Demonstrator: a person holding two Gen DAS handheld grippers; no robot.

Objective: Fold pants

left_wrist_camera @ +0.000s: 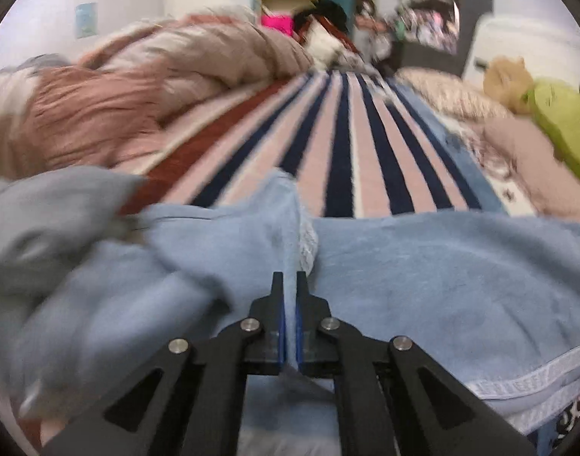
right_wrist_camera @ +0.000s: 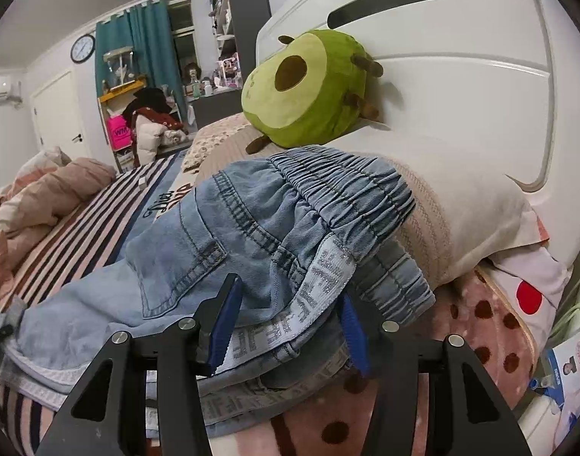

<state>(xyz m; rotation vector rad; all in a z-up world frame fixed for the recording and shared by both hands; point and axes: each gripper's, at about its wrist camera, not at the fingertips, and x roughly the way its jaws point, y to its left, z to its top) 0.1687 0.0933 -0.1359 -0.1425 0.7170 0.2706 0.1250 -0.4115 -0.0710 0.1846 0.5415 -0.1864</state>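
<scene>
Light blue denim pants [left_wrist_camera: 423, 266] lie across the striped bed. My left gripper [left_wrist_camera: 289, 277] is shut on a fold of the pants' leg fabric, which rises in a ridge between the fingers. The view is blurred by motion. In the right wrist view the pants' elastic waistband [right_wrist_camera: 339, 190] rests bunched against a white pillow [right_wrist_camera: 461, 205]. My right gripper [right_wrist_camera: 286, 296] is open, its blue-padded fingers either side of the waist end with its silver-lettered side stripe [right_wrist_camera: 312, 288].
A striped blanket [left_wrist_camera: 347, 144] covers the bed. A heaped pink-beige duvet [left_wrist_camera: 138, 87] lies on the left. A green avocado plush [right_wrist_camera: 309, 83] sits on the pillows against the white headboard [right_wrist_camera: 442, 57]. A dotted pink blanket [right_wrist_camera: 480, 323] lies under the waistband.
</scene>
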